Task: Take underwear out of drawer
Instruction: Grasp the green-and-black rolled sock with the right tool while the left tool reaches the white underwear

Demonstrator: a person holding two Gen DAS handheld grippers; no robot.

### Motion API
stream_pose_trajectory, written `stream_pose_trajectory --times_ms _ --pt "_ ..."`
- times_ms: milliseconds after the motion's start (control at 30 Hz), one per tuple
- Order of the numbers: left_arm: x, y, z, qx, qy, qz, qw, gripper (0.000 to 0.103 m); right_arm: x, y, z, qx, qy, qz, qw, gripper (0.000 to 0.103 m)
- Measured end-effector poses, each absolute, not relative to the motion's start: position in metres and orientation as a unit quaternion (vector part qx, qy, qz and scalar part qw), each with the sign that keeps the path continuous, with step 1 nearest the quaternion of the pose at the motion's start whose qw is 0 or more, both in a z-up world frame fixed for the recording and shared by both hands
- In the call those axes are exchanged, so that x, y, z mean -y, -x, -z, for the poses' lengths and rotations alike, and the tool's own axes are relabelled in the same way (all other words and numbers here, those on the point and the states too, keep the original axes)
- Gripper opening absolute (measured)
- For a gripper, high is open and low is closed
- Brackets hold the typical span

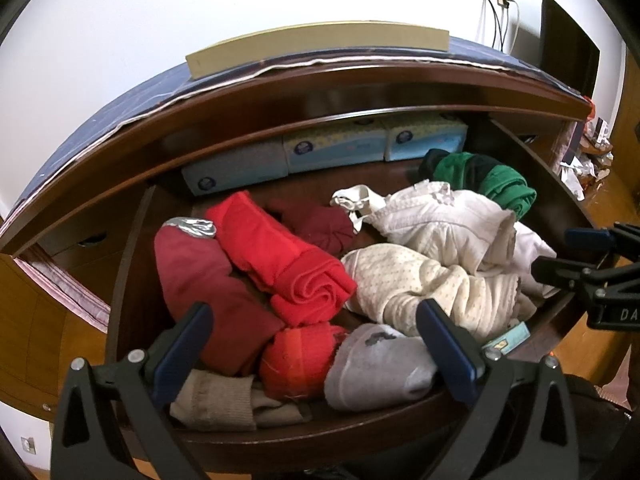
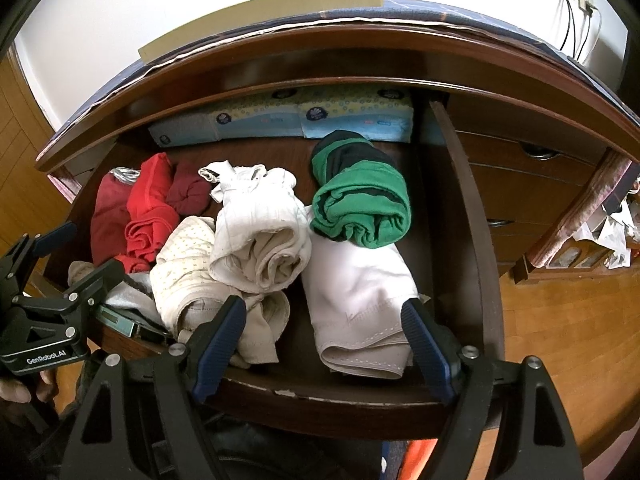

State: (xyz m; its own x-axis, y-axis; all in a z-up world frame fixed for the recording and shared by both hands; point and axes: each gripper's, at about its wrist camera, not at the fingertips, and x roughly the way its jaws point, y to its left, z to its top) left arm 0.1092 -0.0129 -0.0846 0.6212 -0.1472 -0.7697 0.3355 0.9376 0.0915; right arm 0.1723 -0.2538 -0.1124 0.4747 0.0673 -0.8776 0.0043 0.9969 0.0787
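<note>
Right claw (image 2: 324,344) open and empty, white underwear (image 2: 356,304) between its fingers, inside drawer (image 2: 328,400); left claw (image 1: 316,344) open

Both fisheye cameras are looking steeply down, from close above the front edge, into the open dark wooden drawer (image 1: 132,264) full of rolled clothes. The left wrist view is sitting over the drawer's left half, its own tool (image 1: 316,344) framing the lower edge, with the right tool (image 1: 560,252) entering at the right edge. The right wrist view is hanging over the right half, the left tool (image 2: 86,248) showing at its left edge. Both are sharing the rolled green garment (image 2: 362,208) and the pale blue tissue boxes (image 1: 336,148) at the back.
</note>
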Motion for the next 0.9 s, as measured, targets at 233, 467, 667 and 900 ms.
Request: stream_pose_trajectory --times_ms 233,467,667,900 --pt "0.007 -0.120 0.086 -0.447 -0.093 0.155 0.876 0.103 0.258 -0.170 0.105 -0.508 -0.044 -0.036 0.859 0.082" --pt "0.012 -0.130 0.076 -0.462 -0.095 0.188 0.861 0.102 0.270 -0.179 0.076 -0.475 -0.065 -0.061 0.876 0.082" --pt "0.019 -0.153 0.057 -0.457 -0.085 0.191 0.865 0.102 0.261 -0.223 0.067 -0.478 -0.042 -0.101 0.871 0.068" --pt "0.039 -0.178 0.050 -0.459 -0.089 0.197 0.862 0.102 0.259 -0.279 0.098 -0.522 0.021 -0.080 0.849 0.064"
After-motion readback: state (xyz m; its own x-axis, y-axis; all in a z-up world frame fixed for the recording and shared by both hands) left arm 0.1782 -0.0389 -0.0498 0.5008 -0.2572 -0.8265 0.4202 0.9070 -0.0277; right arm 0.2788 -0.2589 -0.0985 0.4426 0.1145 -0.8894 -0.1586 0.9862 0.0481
